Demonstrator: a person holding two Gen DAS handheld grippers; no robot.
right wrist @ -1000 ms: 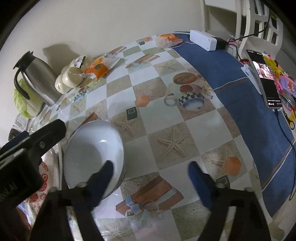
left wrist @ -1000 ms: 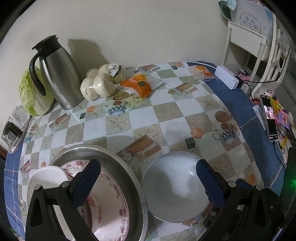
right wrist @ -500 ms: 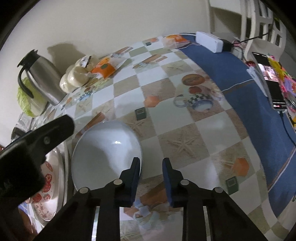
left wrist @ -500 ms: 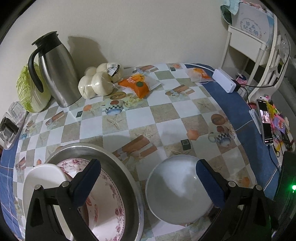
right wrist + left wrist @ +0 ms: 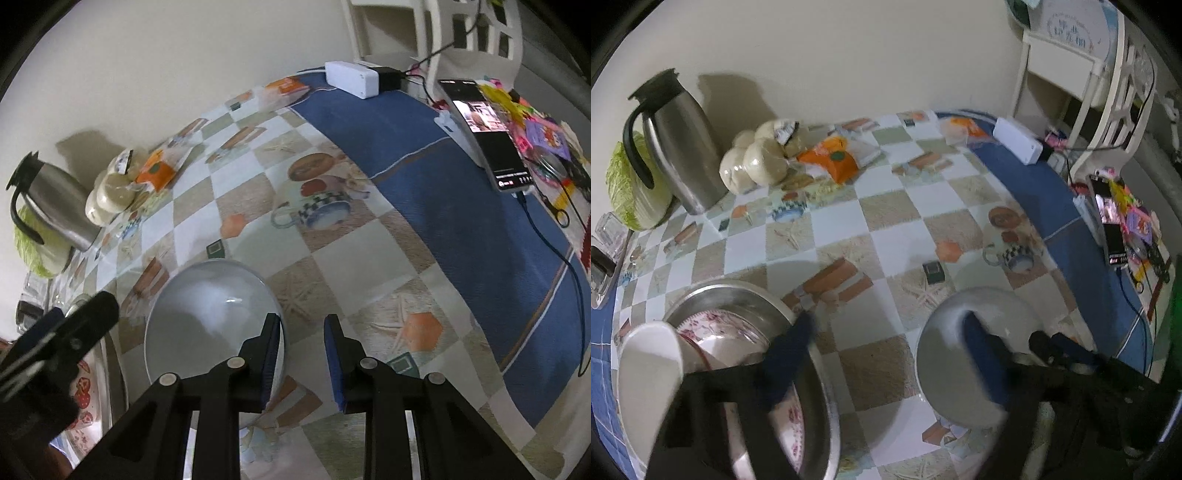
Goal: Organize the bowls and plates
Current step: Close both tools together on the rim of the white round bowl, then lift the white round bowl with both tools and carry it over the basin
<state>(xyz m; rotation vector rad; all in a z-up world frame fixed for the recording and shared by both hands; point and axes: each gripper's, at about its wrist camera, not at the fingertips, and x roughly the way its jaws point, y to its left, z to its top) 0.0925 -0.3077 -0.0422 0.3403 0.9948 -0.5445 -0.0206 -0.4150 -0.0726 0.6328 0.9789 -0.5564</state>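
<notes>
Both wrist cameras look steeply down from close above the surface (image 5: 894,221), facing the wall. Both views share the white bowl (image 5: 945,354) (image 5: 207,314), the steel jug (image 5: 683,147) (image 5: 55,206) and the checked cloth.

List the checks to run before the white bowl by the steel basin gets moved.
1. Right hand-held gripper straddles the white bowl at its rim: ok.
2. Pads clamped firmly on that rim: cannot tell; a gap shows beside the outer finger.
3. Left hand-held gripper out of the way: not ok; its jaws are closing on nothing, with one finger over the bowl.
4. Room in the steel basin: cannot tell; a floral plate and a white dish already sit there.
5. Table between bowl and basin free of things: ok.
</notes>
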